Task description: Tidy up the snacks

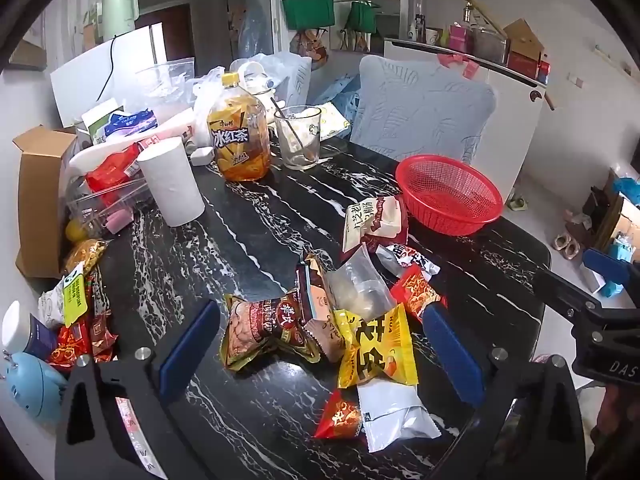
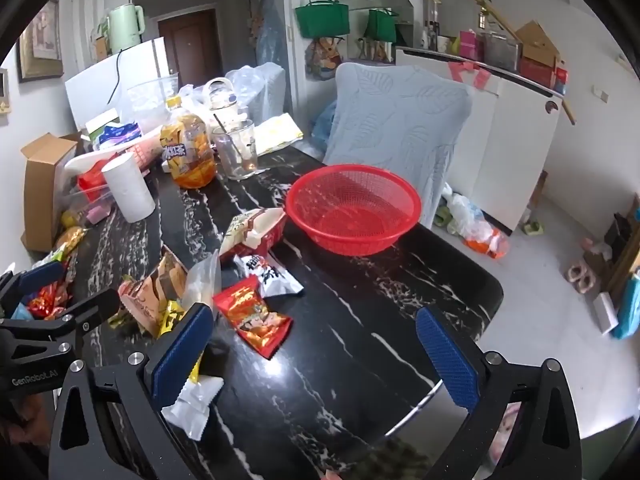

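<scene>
A heap of snack packets lies on the black marble table [image 1: 248,240]: a brown nut packet [image 1: 260,328], a yellow packet [image 1: 376,348], a white pouch [image 1: 394,420], a clear bag [image 1: 360,288] and small red packets [image 1: 416,288]. An empty red mesh basket [image 1: 450,194] [image 2: 352,208] stands at the far right of the table. My left gripper [image 1: 320,354] hangs open above the heap, nothing between its blue pads. My right gripper [image 2: 316,354] is open too, over bare table to the right of a red packet [image 2: 254,318]. Each gripper shows at the edge of the other's view.
At the back stand an iced tea bottle [image 1: 240,136], a glass with a spoon [image 1: 298,138] and a paper roll [image 1: 172,180]. A cardboard box [image 1: 40,200], a clear tray and more wrappers crowd the left edge. A chair with a blue cover [image 2: 400,128] is behind the basket.
</scene>
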Demonstrator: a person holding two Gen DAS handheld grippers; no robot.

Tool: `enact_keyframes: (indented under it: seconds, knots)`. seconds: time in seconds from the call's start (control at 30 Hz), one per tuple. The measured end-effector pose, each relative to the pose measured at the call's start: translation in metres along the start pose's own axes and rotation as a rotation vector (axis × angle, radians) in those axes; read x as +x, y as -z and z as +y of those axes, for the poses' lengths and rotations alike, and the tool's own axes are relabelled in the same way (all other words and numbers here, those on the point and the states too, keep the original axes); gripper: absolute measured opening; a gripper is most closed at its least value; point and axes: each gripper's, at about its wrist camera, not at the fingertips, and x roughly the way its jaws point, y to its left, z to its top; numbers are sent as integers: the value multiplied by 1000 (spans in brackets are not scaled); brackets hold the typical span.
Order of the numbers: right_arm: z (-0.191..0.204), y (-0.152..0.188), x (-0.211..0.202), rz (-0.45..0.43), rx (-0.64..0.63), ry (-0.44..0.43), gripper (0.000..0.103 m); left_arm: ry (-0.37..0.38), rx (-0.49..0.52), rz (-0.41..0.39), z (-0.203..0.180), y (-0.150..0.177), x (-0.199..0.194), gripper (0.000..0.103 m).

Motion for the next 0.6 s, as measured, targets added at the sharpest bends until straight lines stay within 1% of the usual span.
enact_keyframes:
  seconds: [0.13, 0.3, 0.47, 0.6]
  knots:
    - [-1, -1, -1, 0, 0, -9, 103, 20, -9, 7, 1, 0, 0, 103]
    - [2, -5, -3, -19, -8, -20, 103, 39, -18, -5, 1, 1, -3, 103]
    - [1, -4, -2, -13, 5, -43, 103, 33, -10, -5, -2, 1, -3, 103]
    - [1, -3, -1, -12, -1, -30, 103, 35, -10, -3, -2, 1, -4, 103]
